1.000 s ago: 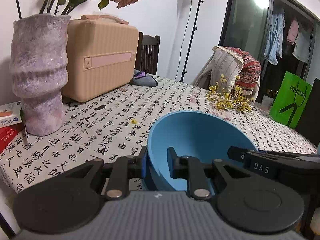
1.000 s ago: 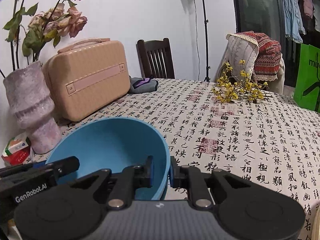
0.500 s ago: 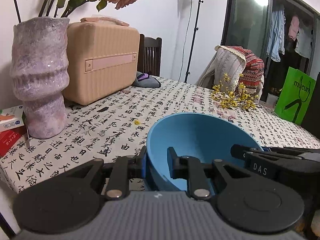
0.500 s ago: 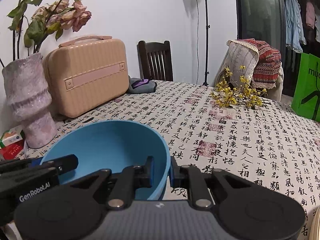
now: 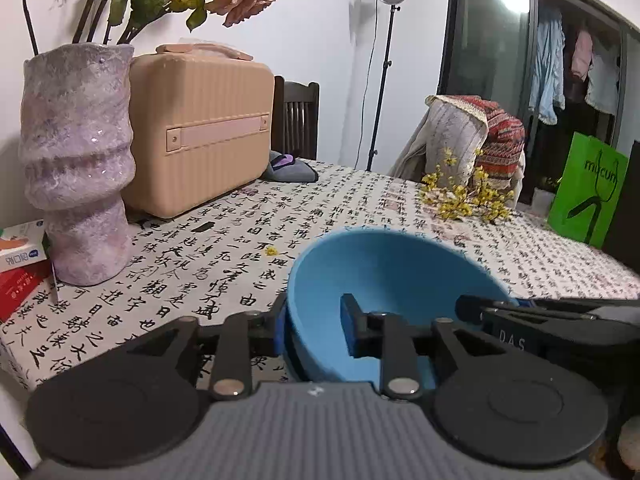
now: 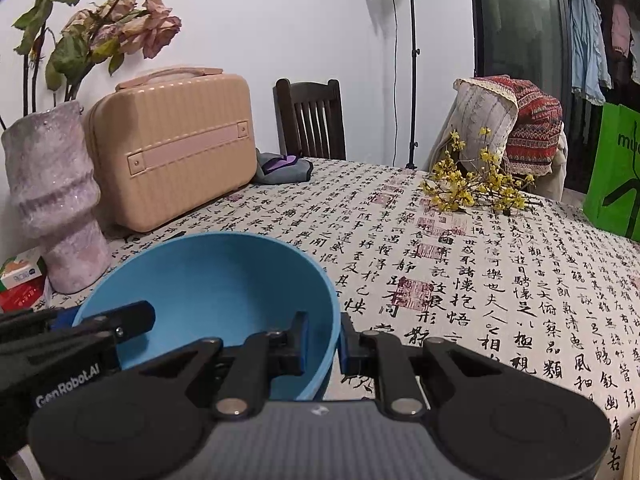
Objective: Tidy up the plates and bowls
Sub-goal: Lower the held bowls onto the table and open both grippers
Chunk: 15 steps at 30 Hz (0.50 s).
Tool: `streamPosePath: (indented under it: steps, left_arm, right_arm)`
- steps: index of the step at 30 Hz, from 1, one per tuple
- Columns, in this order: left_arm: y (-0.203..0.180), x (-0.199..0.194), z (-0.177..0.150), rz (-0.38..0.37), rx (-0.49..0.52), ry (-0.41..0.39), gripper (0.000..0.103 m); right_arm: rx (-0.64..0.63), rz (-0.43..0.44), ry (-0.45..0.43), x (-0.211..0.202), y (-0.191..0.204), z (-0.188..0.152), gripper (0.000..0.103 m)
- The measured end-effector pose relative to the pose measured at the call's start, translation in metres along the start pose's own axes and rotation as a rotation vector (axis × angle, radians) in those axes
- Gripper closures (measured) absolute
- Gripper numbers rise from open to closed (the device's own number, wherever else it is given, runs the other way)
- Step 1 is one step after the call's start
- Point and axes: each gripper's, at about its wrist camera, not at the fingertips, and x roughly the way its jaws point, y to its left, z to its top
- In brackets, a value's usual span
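A blue bowl (image 5: 392, 272) sits low over the calligraphy-print tablecloth (image 5: 224, 264), with a gripper at each side of it. My left gripper (image 5: 316, 328) straddles the bowl's left wall and its jaws are opening. The outer finger stays by the wall, while the inner finger (image 5: 350, 328) stands clear of it inside the bowl. My right gripper (image 6: 324, 340) is shut on the right rim of the blue bowl (image 6: 208, 280), one pad inside and one outside. Each gripper's tip shows at the edge of the other's view.
A mauve vase (image 5: 76, 160) with dried flowers and a tan hard case (image 5: 200, 140) stand at the left. A yellow flower sprig (image 6: 476, 188) lies at the far side. A green bag (image 5: 588, 196), chairs and a lamp stand lie beyond the table.
The left gripper's jaws have spread, and its inner finger has drawn away from the bowl wall. The right gripper keeps its hold on the rim. Both hands stayed put.
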Motion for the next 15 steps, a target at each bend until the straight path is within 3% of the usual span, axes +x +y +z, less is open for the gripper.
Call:
streamPosePath:
  steps: [3, 6, 15]
  left_arm:
    - [0.003, -0.003, 0.001, -0.012, -0.006, -0.01, 0.06]
    - [0.003, -0.006, 0.002, -0.025, -0.005, -0.021, 0.053]
    - [0.011, -0.028, 0.0, -0.049, -0.033, -0.1, 0.013]
  right_arm:
    - [0.021, 0.015, -0.01, -0.002, -0.004, -0.001, 0.087]
    - [0.053, 0.038, -0.038, -0.009, -0.013, -0.001, 0.076]
    - [0.09, 0.082, -0.129, -0.042, -0.042, -0.011, 0.028]
